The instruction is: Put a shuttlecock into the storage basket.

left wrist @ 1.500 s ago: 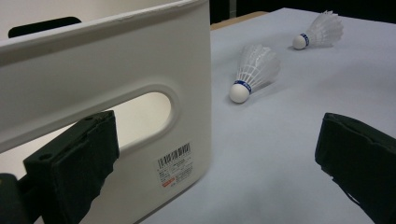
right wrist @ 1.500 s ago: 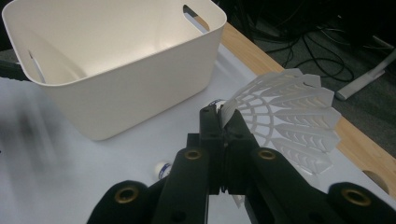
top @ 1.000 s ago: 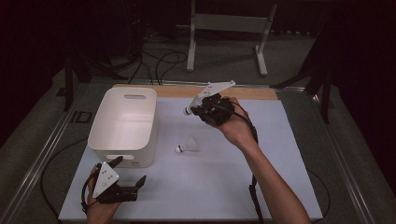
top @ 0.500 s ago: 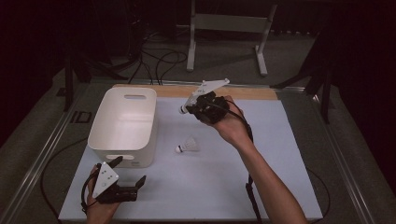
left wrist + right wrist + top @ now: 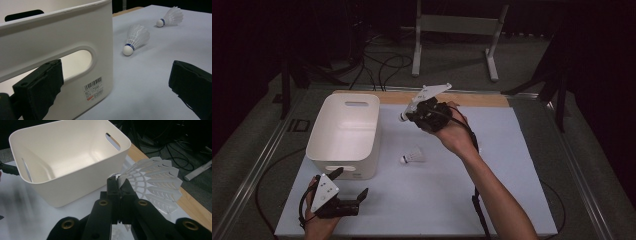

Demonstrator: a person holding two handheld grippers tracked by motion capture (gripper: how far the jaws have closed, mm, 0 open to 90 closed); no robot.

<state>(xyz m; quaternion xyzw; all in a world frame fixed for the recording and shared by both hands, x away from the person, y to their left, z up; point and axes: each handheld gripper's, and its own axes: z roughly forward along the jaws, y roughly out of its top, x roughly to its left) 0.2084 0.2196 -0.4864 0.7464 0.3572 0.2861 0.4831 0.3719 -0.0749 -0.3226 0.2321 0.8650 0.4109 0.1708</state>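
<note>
By the near left corner of the surface [image 5: 437,200], the left tongs [image 5: 349,184] rest low with the jaws wide apart and nothing between them, just beside the near wall of the white bin [image 5: 343,150]. Toward the middle of the surface, to the right of the bin, one loose shuttlecock [image 5: 412,156] lies on its side. The left gripper view shows a second loose shuttlecock [image 5: 170,16] lying beyond it. Farther on, near the bin's far right corner, the right tongs [image 5: 117,182] are clamped on the held shuttlecock [image 5: 155,180], pinching its skirt close to the cork, raised above the surface and just outside the rim. The bin's floor looks bare in the right gripper view, so the gathering seems barely begun: this first shuttlecock is not yet over the opening, and two more are left to collect. The surface is a pale sheet with a wooden strip [image 5: 482,99] along its far edge and a metal rail [image 5: 252,175] down its left side. Beyond it, the room is dark, with cables [image 5: 377,65] on a grey floor and a metal stand [image 5: 457,25].
</note>
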